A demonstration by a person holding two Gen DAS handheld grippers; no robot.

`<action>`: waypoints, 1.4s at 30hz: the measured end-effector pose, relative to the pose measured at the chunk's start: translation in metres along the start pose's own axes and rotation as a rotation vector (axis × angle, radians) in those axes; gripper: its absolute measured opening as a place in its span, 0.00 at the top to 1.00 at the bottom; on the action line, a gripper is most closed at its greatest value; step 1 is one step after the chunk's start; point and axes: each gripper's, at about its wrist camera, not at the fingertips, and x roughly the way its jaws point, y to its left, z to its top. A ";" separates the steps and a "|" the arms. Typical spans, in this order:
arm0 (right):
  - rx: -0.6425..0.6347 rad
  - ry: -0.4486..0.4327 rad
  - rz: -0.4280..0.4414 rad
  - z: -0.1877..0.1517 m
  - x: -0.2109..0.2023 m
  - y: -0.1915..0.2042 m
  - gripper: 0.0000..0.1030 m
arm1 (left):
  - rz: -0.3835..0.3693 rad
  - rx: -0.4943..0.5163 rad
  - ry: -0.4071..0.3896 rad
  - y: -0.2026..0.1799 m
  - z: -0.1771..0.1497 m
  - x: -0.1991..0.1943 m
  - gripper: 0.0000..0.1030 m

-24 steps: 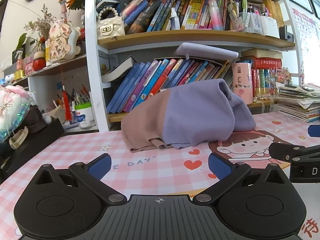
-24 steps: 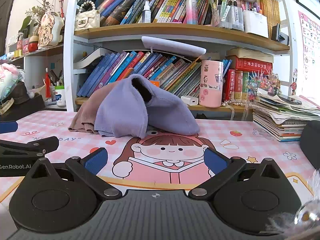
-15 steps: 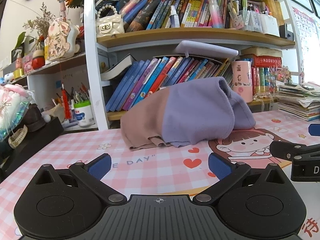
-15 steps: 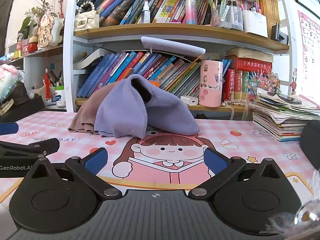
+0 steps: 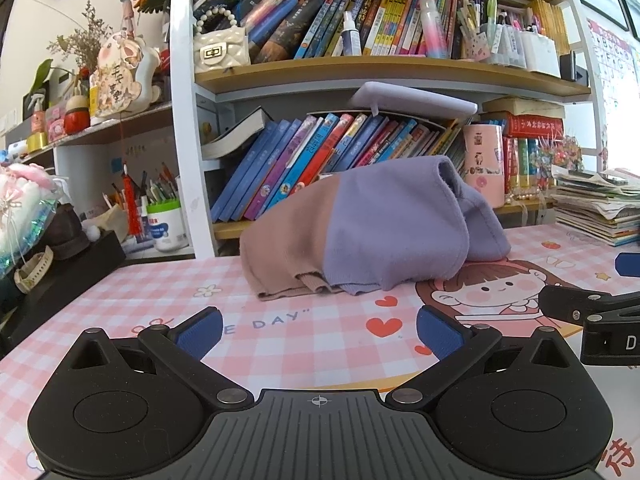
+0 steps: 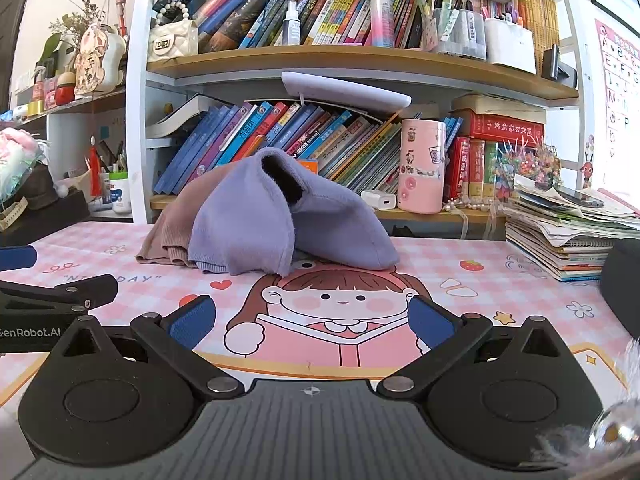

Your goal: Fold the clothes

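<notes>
A lilac and brown knit garment [image 5: 372, 232] lies bunched in a heap on the pink checked desk mat [image 5: 280, 328], in front of the bookshelf. It also shows in the right wrist view [image 6: 264, 220]. My left gripper [image 5: 318, 332] is open and empty, low over the mat, a short way in front of the garment. My right gripper [image 6: 312, 322] is open and empty, in front of the garment over the cartoon girl print. Each gripper sees the other's finger at its side: the right one [image 5: 580, 308] and the left one [image 6: 60, 296].
A bookshelf [image 6: 320, 56] full of books stands behind the mat. A pink cup [image 6: 422, 164] and a white charger [image 6: 378, 200] sit on its low shelf. A stack of papers [image 6: 560, 236] lies at the right. A dark box with clutter [image 5: 60, 264] stands at the left.
The left wrist view has shifted slightly, with the garment a touch higher and nearer in frame. The right gripper has barely moved. Both stay open.
</notes>
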 end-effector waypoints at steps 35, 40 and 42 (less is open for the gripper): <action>0.010 -0.009 0.012 0.002 -0.002 -0.001 0.00 | -0.020 0.006 0.030 -0.001 0.000 0.005 0.00; 0.015 -0.021 0.015 0.001 -0.004 -0.002 0.00 | -0.008 0.006 0.021 -0.002 -0.001 0.002 0.00; 0.017 -0.022 0.017 0.001 -0.005 -0.002 0.00 | -0.005 0.008 0.020 -0.002 0.000 0.002 0.00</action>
